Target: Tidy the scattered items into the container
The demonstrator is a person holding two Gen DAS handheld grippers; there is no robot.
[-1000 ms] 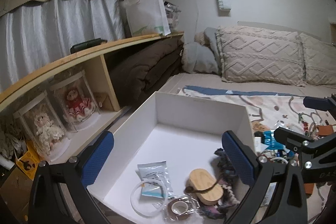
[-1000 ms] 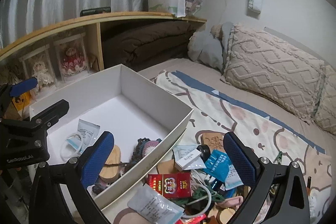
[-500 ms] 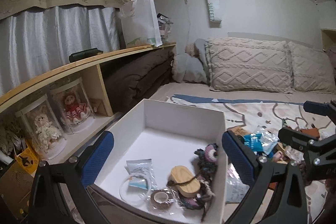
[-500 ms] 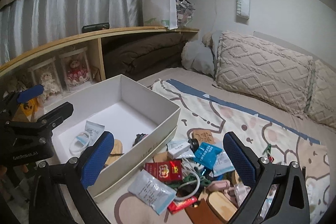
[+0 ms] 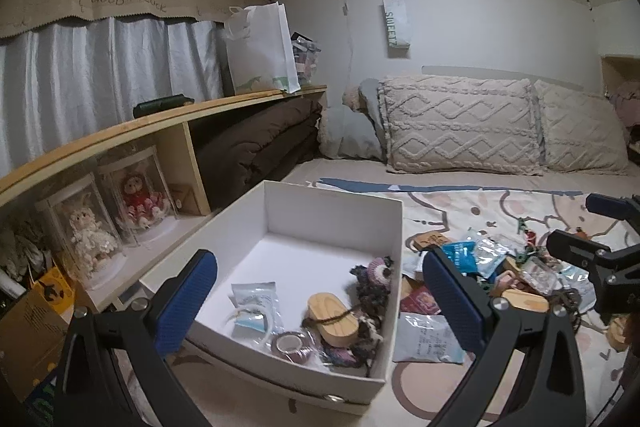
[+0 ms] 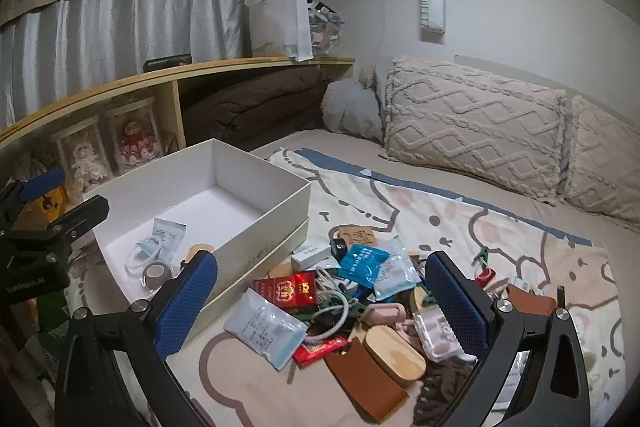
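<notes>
White cardboard box (image 5: 394, 227) sits on the bed at my left, and over the last second I have drawn both grippers back and up, so it now shows whole with the pile to its right. Left gripper (image 5: 320, 299) hangs released above the box; right gripper (image 6: 320, 301) hangs released above the scattered pile (image 6: 352, 291), holding nothing. I judge a drop is done and the next pick is due. Inside, at the near end: a knitted toy (image 5: 376, 279), a wooden oval (image 5: 332, 315), a pale sachet (image 5: 254, 297), a tape roll (image 5: 289, 343).
</notes>
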